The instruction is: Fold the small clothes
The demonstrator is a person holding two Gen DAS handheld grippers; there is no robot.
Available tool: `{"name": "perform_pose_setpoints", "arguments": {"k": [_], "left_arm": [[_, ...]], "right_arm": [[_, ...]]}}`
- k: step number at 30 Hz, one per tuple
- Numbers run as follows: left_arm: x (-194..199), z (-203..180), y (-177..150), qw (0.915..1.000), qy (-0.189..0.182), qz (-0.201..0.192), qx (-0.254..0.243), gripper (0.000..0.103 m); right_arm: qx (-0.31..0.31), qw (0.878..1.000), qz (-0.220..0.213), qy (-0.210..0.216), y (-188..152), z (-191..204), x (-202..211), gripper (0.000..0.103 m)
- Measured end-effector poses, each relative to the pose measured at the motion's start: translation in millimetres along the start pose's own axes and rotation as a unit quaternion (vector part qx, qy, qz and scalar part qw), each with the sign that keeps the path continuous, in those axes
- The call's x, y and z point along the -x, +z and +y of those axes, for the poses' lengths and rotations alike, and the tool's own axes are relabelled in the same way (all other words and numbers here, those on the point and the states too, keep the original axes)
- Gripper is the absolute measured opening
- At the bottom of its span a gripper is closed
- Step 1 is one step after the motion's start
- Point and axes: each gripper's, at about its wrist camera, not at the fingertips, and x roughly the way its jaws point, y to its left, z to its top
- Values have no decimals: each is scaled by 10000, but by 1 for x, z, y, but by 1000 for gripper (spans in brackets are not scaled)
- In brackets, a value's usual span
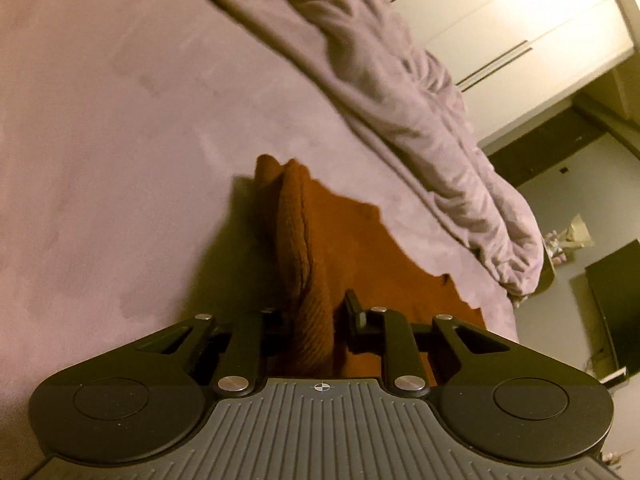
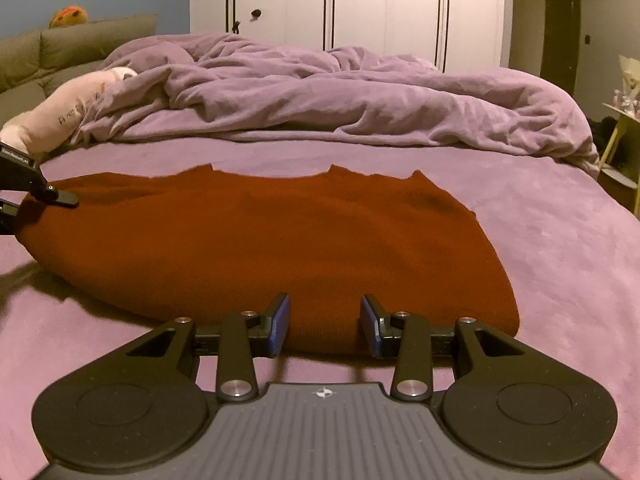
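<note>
A rust-red knitted garment (image 2: pixel 256 240) lies spread on the purple bed sheet (image 2: pixel 560 248). My right gripper (image 2: pixel 325 322) is open, its blue pads on either side of the garment's near edge, low over the sheet. My left gripper (image 1: pixel 316 320) is tilted; a raised ridge of the same red knit (image 1: pixel 304 248) runs between its fingers, which stand apart, so it is open around the fold. It also shows at the left edge of the right wrist view (image 2: pixel 60 198), at the garment's left end.
A rumpled purple duvet (image 2: pixel 340 96) lies across the back of the bed. A pink pillow (image 2: pixel 60 112) sits far left by a grey-green headboard (image 2: pixel 60 52). White wardrobe doors (image 2: pixel 360 4) stand behind. A small table (image 2: pixel 624 120) is at right.
</note>
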Motion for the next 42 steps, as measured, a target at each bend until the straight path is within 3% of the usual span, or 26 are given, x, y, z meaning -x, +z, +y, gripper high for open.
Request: {"name": "perform_pose_setpoints", "arguments": {"k": [5, 8, 11, 14, 17, 19, 21, 24, 28, 30, 31, 33, 35, 38, 40, 42], "left_arm": [[7, -32, 2, 9992, -47, -85, -390, 22], [10, -52, 3, 9971, 105, -70, -755, 20], [15, -74, 5, 9950, 24, -103, -990, 12], [7, -112, -2, 9905, -264, -5, -1353, 12], [-21, -140, -19, 9823, -124, 217, -1856, 12], [-31, -133, -22, 9888, -148, 295, -1457, 15], [-26, -115, -22, 9947, -121, 160, -1007, 41], [-5, -79, -20, 9965, 279, -242, -750, 58], [15, -31, -16, 9925, 1063, -342, -495, 61], [22, -10, -16, 9928, 1131, -237, -300, 61], [22, -1, -15, 9950, 979, -121, -185, 63], [18, 15, -15, 9987, 487, 132, 120, 83], [10, 30, -15, 9982, -23, 233, 547, 88], [3, 51, -19, 9886, -679, 196, 1330, 89], [1, 47, -21, 9889, -777, 119, 1262, 94], [-3, 36, -21, 9941, -587, 133, 907, 90]], "right_arm": [[286, 9993, -111, 235, 3, 22, -8, 34], [513, 9978, 306, 281, -5, 34, -25, 34], [350, 9987, 164, 327, -6, 26, -16, 32], [73, 9998, 19, 196, -7, 9, -3, 32], [-191, 9998, -65, 7, -6, -10, 7, 33], [-339, 9994, -44, -60, -6, -21, 12, 33], [-363, 9993, -54, -98, -9, -31, 19, 34], [-380, 9992, -29, -133, -20, -42, 30, 38], [-630, 9979, 141, -110, -32, -53, 31, 39], [-717, 9972, 206, -113, -37, -54, 30, 41], [-731, 9970, 229, -123, -38, -53, 29, 41], [-765, 9965, 284, -158, -40, -50, 28, 42], [-816, 9959, 335, -175, -41, -48, 27, 43], [-836, 9957, 352, -195, -38, -42, 28, 44], [-785, 9962, 311, -201, -36, -39, 30, 47], [-699, 9969, 273, -222, -34, -36, 31, 49]]}}
